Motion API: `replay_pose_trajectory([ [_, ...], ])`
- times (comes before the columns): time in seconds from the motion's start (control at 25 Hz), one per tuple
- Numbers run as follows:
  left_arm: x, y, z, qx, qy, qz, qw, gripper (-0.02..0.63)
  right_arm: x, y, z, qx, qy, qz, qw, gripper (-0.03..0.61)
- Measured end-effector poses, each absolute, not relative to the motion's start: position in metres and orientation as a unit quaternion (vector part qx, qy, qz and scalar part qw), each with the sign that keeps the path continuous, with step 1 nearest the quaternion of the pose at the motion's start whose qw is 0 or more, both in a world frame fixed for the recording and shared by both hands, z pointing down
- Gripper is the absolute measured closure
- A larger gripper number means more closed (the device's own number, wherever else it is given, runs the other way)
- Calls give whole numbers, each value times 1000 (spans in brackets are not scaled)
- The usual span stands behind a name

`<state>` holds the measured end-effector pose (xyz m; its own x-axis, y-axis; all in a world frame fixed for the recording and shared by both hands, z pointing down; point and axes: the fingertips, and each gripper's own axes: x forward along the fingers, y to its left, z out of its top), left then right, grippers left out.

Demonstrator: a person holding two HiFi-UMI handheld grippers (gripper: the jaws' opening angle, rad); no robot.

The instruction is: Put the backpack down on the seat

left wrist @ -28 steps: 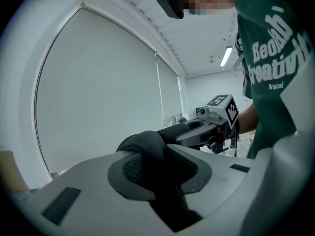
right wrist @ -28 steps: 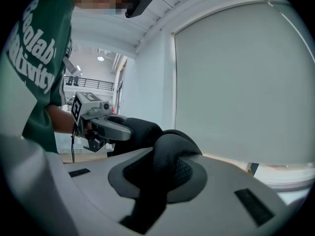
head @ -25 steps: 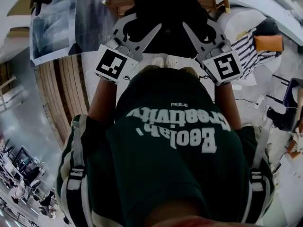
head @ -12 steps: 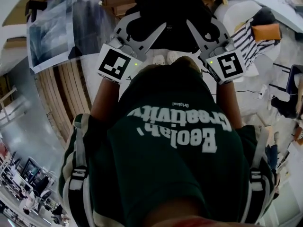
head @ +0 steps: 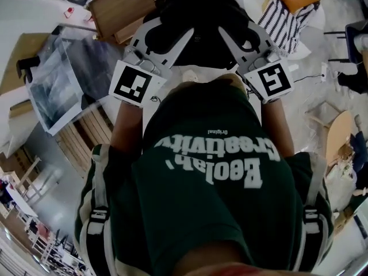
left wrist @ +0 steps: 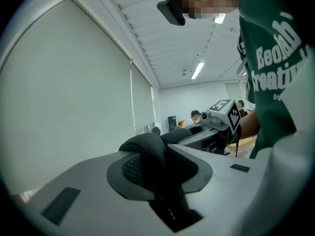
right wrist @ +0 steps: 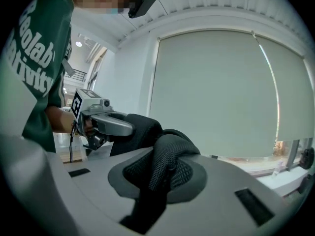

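**A:** From the head view, where's the backpack point(head: 201, 16)?

**B:** Held up in front of the person, between the left gripper point(head: 169, 27) and the right gripper point(head: 237, 30); it's not set down, as far as I can see. One gripper on each side shares the weight evenly, I'd judge. A wooden surface point(head: 112, 13) lies up-left; whether that's the seat I cannot tell.

**A:** And the left gripper view?

**B:** Its jaws are clamped on a padded strap point(left wrist: 147, 156) that bulges up through the gap; the bag's body is probably too wide to pinch, hence the strap.

**A:** Right gripper view?

**B:** Same story; jaws pressed onto a mesh-lined strap point(right wrist: 167, 168), folded over between them. The left gripper shows beyond, level with this one. Neither grip should let go until the bag rests on the seat.
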<state>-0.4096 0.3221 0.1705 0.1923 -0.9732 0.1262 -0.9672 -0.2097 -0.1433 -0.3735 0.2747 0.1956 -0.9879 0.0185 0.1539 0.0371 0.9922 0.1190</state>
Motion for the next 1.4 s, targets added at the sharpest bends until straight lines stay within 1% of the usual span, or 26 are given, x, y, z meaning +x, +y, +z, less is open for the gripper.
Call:
replay_pose_trajectory([
  [0.2, -347, 276, 171, -811, 577, -95, 9, 500, -304, 232, 194, 50, -993, -62, 86, 499],
  [0.56, -191, 186, 167, -852, 514, -101, 1, 499, -142, 146, 185, 130, -986, -49, 86, 499],
  [0.8, -82, 124, 180, -867, 487, -107, -13, 499, -30, 89, 197, 165, -983, -46, 74, 499],
  [1.24, 17, 30, 188, -893, 432, -127, -20, 499, 73, 2, 204, 227, -972, -16, 64, 497],
  [1.4, 33, -8, 196, -904, 407, -129, -18, 499, 90, -32, 213, 252, -965, -6, 69, 497],
])
